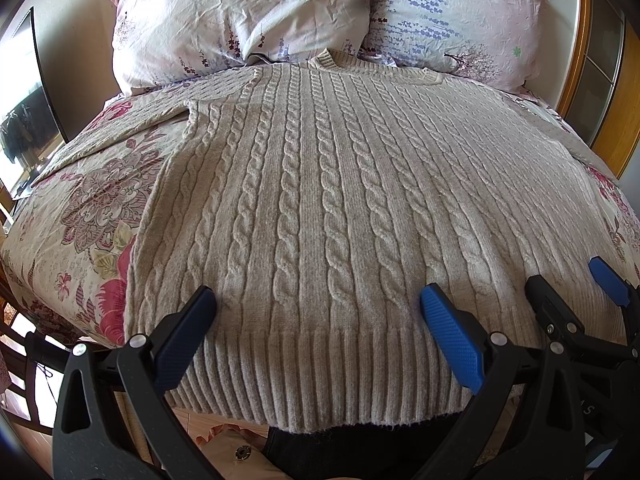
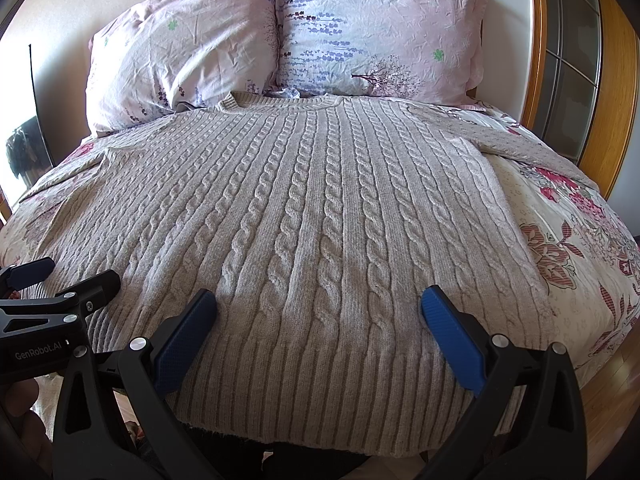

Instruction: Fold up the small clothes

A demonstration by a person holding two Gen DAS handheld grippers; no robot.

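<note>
A beige cable-knit sweater (image 1: 320, 184) lies spread flat on the bed, collar toward the pillows, ribbed hem hanging over the near edge; it also shows in the right wrist view (image 2: 312, 208). My left gripper (image 1: 318, 300) is open and empty, hovering over the hem on the sweater's left half. My right gripper (image 2: 319, 300) is open and empty over the hem's right half; it also shows at the right of the left wrist view (image 1: 572, 276). The left gripper shows at the left edge of the right wrist view (image 2: 76, 272). One sleeve (image 2: 532, 148) stretches out to the right.
The bed has a floral cover (image 1: 88, 208). Two floral pillows (image 2: 180, 60) (image 2: 380, 36) lean at the head. A wooden-framed glass door (image 2: 572, 60) stands at the right. A dark screen (image 1: 28, 92) stands at the left wall.
</note>
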